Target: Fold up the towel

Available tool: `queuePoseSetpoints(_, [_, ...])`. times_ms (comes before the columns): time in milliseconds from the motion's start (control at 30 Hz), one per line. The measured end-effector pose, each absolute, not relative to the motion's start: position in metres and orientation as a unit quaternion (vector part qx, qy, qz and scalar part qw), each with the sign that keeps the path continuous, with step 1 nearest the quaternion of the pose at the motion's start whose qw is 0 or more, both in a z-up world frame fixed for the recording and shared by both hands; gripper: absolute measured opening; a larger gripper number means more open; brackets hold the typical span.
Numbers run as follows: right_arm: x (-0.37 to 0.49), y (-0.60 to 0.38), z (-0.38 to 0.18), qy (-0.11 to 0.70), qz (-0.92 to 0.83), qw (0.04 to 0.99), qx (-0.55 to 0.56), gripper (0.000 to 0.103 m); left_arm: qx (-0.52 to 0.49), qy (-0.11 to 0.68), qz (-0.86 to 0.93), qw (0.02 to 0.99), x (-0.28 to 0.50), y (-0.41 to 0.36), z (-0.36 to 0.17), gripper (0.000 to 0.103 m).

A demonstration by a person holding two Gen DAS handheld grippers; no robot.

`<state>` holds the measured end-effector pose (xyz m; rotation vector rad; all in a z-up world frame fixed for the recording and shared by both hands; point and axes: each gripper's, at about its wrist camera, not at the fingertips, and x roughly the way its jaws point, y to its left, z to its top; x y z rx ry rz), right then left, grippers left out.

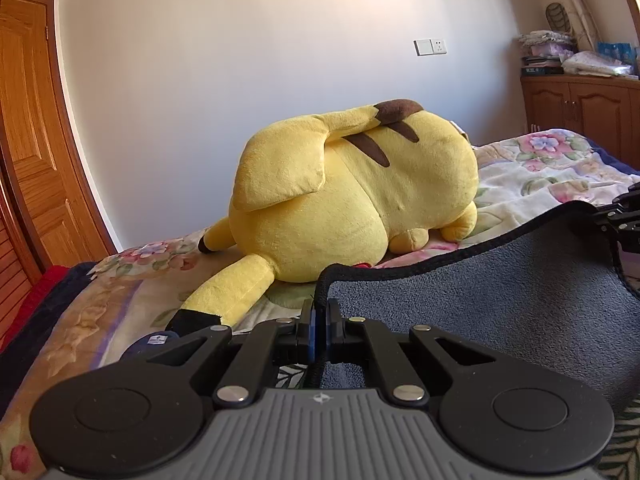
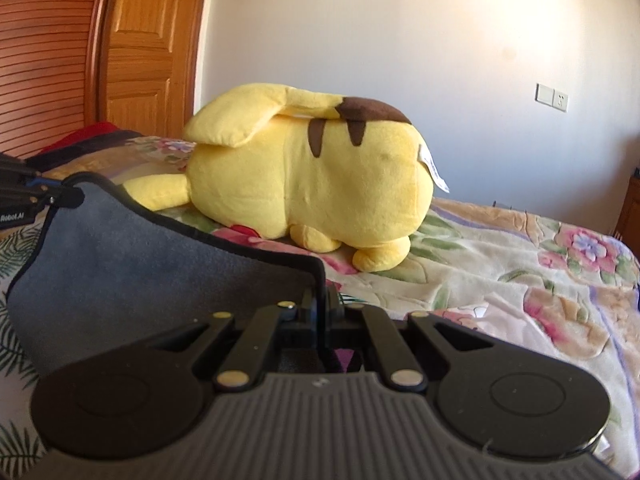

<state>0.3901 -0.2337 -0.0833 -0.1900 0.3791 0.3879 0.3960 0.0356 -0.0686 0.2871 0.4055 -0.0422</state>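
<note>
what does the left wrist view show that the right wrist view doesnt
Only the left wrist view shows the wooden cabinet with stacked linens on top and the plush's black-tipped ears. Only the right wrist view shows the slatted door and the plush's white tag. Both show the grey towel lifted, the left gripper and right gripper each shut on a corner, and the yellow plush.

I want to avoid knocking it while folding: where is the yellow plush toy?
In both wrist views the yellow plush toy lies on the floral bedspread just beyond the grey towel, against the white wall.
</note>
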Motion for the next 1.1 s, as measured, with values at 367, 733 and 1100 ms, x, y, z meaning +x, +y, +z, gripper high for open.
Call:
queuePoseSetpoints(367, [0.409, -0.231, -0.111, 0.205, 0.181, 0.957, -0.098, 0.004, 0.143, 0.236, -0.009, 0.961, 0.421, 0.03, -0.096, 0.0])
queuePoseSetpoints(733, [0.417, -0.227, -0.127, 0.241, 0.167, 0.95, -0.111, 0.055, 0.137, 0.263, 0.005, 0.955, 0.424, 0.033, -0.114, 0.038])
queuePoseSetpoints(1100, [0.396, -0.235, -0.11, 0.245, 0.174, 0.95, -0.088, 0.055, 0.129, 0.275, -0.016, 0.953, 0.395, 0.029, -0.099, 0.039])
